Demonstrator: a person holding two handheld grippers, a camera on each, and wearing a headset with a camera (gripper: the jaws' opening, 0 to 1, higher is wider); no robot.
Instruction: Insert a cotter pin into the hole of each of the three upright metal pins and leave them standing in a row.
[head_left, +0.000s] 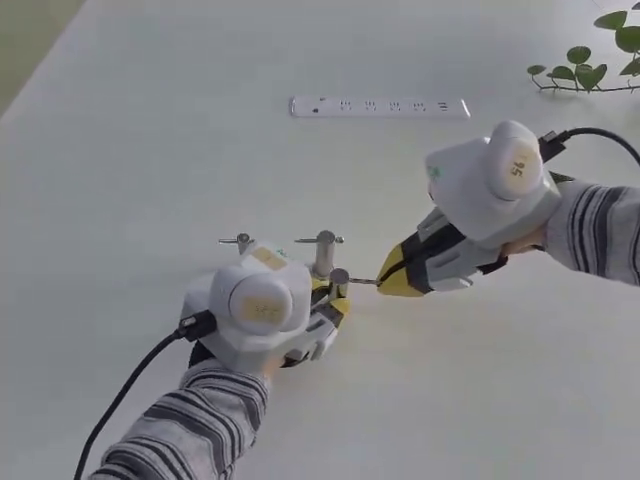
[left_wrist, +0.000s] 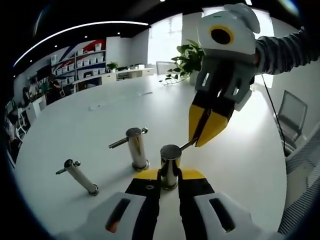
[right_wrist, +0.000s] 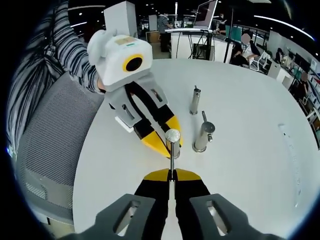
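Observation:
My left gripper (head_left: 334, 303) is shut on the shaft of an upright metal pin (head_left: 340, 278) that stands on the white table (head_left: 150, 150). From the right, my right gripper (head_left: 384, 281) is shut on a thin cotter pin (head_left: 362, 281) whose tip is at the head of that pin. In the right gripper view the cotter pin (right_wrist: 172, 159) runs straight from my jaws to the pin's head (right_wrist: 173, 135). Two more metal pins (head_left: 324, 252) (head_left: 243, 242) stand behind, each with a cotter pin through its top.
A white power strip (head_left: 380, 106) lies further back on the table. A green plant (head_left: 590, 62) sits at the far right corner. Black cables trail from both grippers. An office chair (left_wrist: 292, 117) stands beside the table.

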